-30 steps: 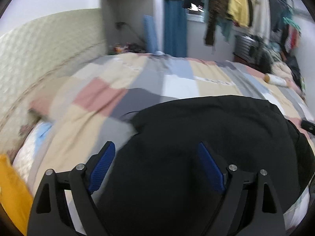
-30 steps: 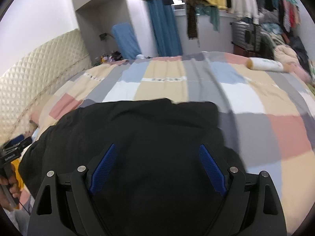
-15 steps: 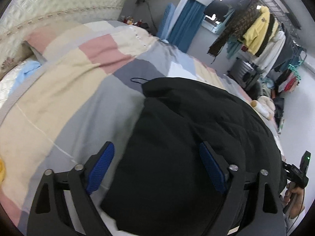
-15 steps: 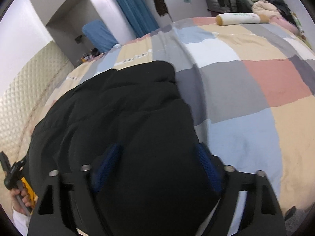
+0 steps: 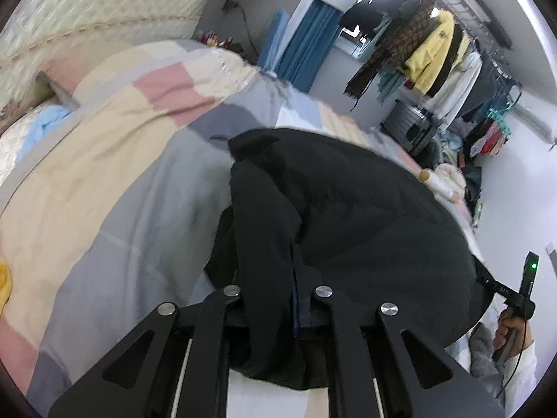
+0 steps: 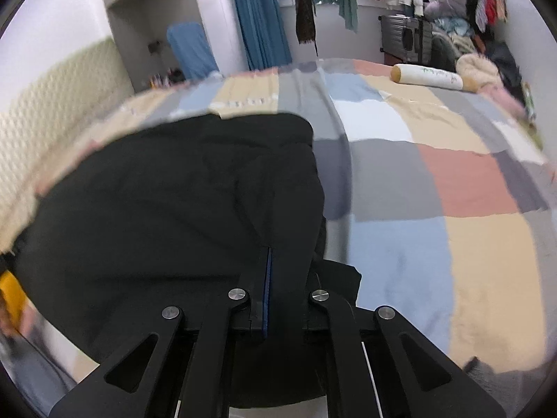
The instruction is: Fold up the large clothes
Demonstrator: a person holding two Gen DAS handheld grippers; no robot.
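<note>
A large black garment point(image 5: 365, 216) lies on the patchwork bed cover point(image 5: 104, 181). My left gripper point(image 5: 275, 296) is shut on its near left edge, cloth bunched between the jaws. The right gripper unit point(image 5: 522, 292) shows at the far right of the left wrist view, held by a hand. In the right wrist view the same black garment point(image 6: 174, 191) fills the left half. My right gripper point(image 6: 278, 278) is shut on its near right edge; a blue pad edge shows against the cloth.
A quilted headboard point(image 5: 87, 10) stands at the left. A cylindrical bolster pillow point(image 6: 428, 76) lies at the bed's far right. A rack of hanging clothes point(image 5: 435, 55), a suitcase point(image 6: 403, 41) and a blue curtain point(image 6: 261, 24) stand beyond the bed. Something yellow point(image 5: 5, 285) lies at the near left edge.
Both grippers were open over the garment a second ago; both have since closed on its near edge. The cloth now bunches up at each gripper.
</note>
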